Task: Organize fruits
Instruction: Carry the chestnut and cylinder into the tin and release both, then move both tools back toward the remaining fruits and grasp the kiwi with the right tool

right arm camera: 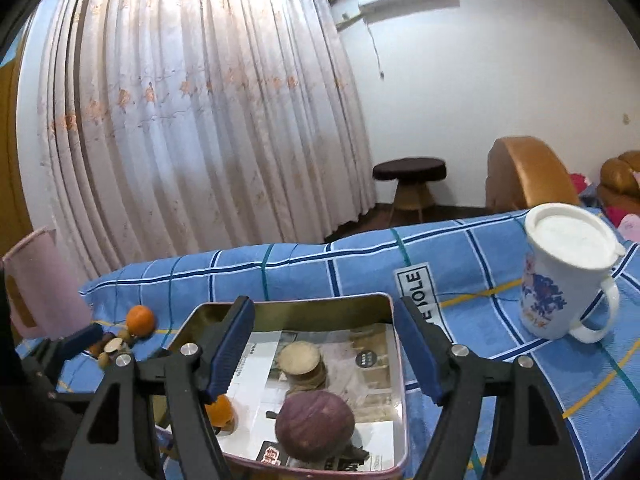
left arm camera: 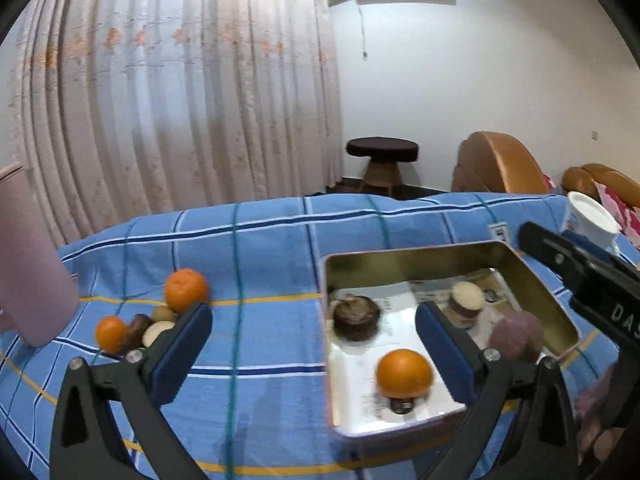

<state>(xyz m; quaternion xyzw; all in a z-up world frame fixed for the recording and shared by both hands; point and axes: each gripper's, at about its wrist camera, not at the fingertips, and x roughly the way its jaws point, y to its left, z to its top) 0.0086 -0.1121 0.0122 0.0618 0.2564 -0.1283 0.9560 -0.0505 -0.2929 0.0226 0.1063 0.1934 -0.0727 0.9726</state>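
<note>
In the tin [left arm camera: 532,276], a round orange [left arm camera: 405,373] sits, glossy and blurred.

Both wrist views look down closely, sharing the tin [left arm camera: 532,276].

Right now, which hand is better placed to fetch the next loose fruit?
Left. The left gripper is open, empty and nearer the loose fruit pile; the right gripper hangs over the tin.

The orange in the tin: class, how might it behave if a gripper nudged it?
The orange is round, so it would probably roll across the tin's smooth, paper-lined floor. The raised walls should stop it. Its skin looks firm, likely not fragile.
</note>
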